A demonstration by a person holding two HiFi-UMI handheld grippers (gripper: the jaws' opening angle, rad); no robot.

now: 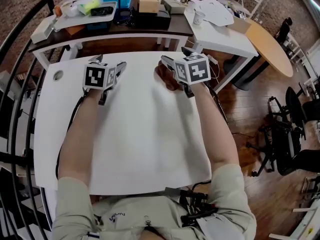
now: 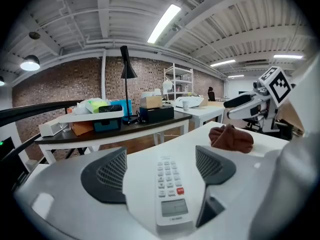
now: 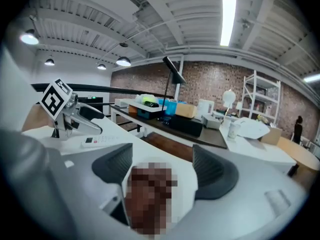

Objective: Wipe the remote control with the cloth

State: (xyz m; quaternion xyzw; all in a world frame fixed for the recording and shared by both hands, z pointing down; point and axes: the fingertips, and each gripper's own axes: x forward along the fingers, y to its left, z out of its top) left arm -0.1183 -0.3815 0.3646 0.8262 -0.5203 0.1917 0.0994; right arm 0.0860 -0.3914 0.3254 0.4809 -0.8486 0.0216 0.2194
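We lean over the white counter [image 1: 145,134] with a gripper in each hand. The left gripper [image 1: 108,64] sits toward the counter's 11 o'clock and the right gripper [image 1: 176,60] toward 1 o'clock. Both pairs of jaws stand wide apart and clamp nothing. The brown cloth [image 2: 231,138] lies bunched on the counter between the right jaws. The white remote control [image 2: 170,189] lies flat between the left jaws, buttons up, clear of both pads.

Open table [image 1: 145,134] between remote [image 2: 169,188], cloth [image 2: 231,139]
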